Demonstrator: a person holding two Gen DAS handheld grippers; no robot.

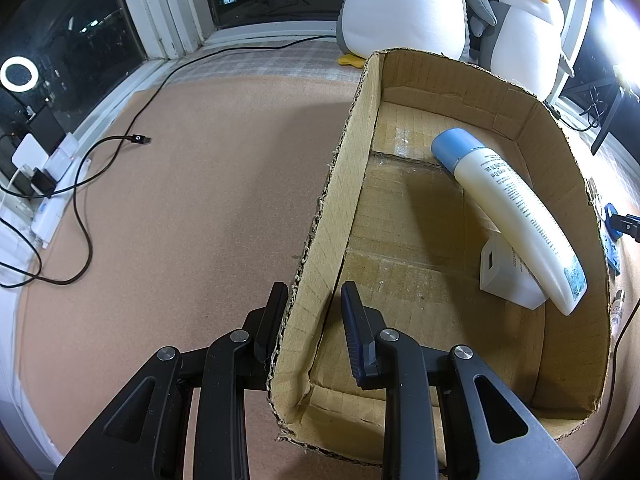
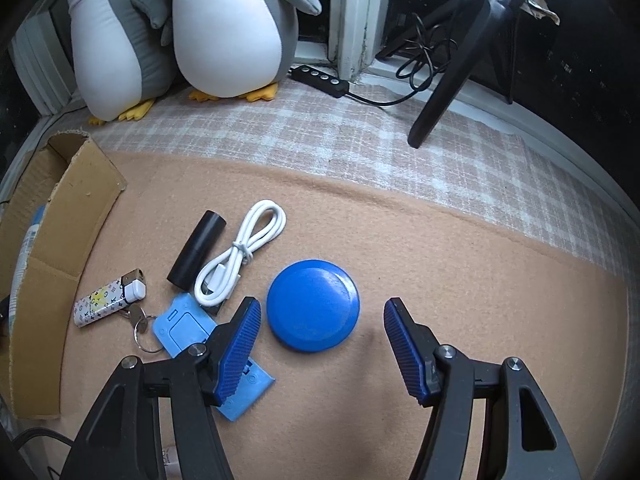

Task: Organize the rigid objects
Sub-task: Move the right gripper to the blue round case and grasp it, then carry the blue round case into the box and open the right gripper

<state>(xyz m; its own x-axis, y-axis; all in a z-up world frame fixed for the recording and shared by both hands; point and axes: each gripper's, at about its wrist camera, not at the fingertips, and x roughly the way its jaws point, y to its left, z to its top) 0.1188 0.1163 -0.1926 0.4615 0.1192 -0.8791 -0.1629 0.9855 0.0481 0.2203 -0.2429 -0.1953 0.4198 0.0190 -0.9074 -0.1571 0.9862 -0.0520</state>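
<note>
My left gripper (image 1: 314,292) is shut on the left wall of the open cardboard box (image 1: 348,152), one finger outside and one inside. In the box a white bottle with a blue cap (image 1: 516,208) leans on a white charger block (image 1: 504,276). My right gripper (image 2: 322,308) hangs open just above a round blue disc (image 2: 313,304), which lies on the mat between its fingers, untouched. Left of the disc lie a coiled white cable (image 2: 244,252), a black cylinder (image 2: 198,248), a patterned lighter (image 2: 108,298), a key ring (image 2: 140,320) and a flat light-blue plastic piece (image 2: 188,326). The box's right wall (image 2: 60,240) stands beyond them.
Two plush penguins (image 2: 224,28) sit by the window behind the box. A black cable with a loose plug (image 1: 138,139) crosses the brown mat at the left, near a white power strip (image 1: 52,208). A black tripod leg (image 2: 452,80) and a black switch bar (image 2: 320,78) rest on the checked cloth.
</note>
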